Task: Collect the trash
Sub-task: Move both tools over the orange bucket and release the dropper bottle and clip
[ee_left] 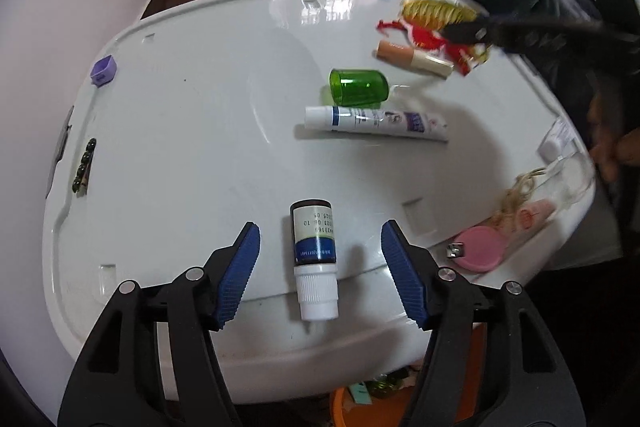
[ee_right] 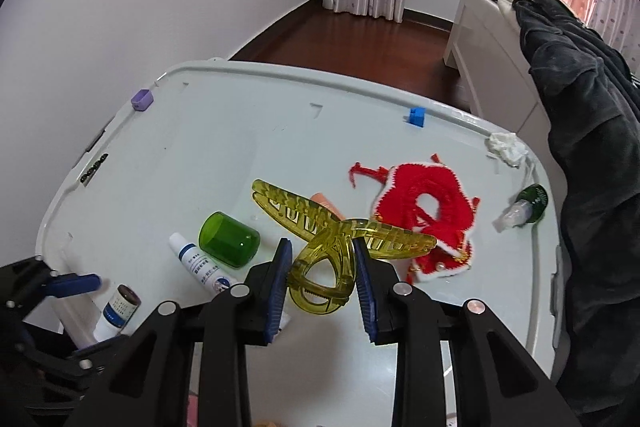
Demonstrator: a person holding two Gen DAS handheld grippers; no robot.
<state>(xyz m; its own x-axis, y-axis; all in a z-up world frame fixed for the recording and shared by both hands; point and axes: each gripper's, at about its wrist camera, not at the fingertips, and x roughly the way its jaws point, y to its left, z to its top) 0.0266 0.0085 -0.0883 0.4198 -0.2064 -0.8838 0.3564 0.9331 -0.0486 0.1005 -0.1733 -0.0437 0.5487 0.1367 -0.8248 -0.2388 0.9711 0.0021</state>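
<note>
Right claw (ee_right: pixel 320 283) pinches hair clip (ee_right: pixel 340 247); left claw (ee_left: pixel 320 275) agape.

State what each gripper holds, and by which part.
Right gripper pinches the yellow hair claw by its looped handle end. Left gripper holds nothing, open around the small bottle.

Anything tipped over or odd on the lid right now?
The small white-capped bottle lies on its side between the open left gripper fingers, cap overhanging the lid's near edge. The green cup is also tipped over.
</note>
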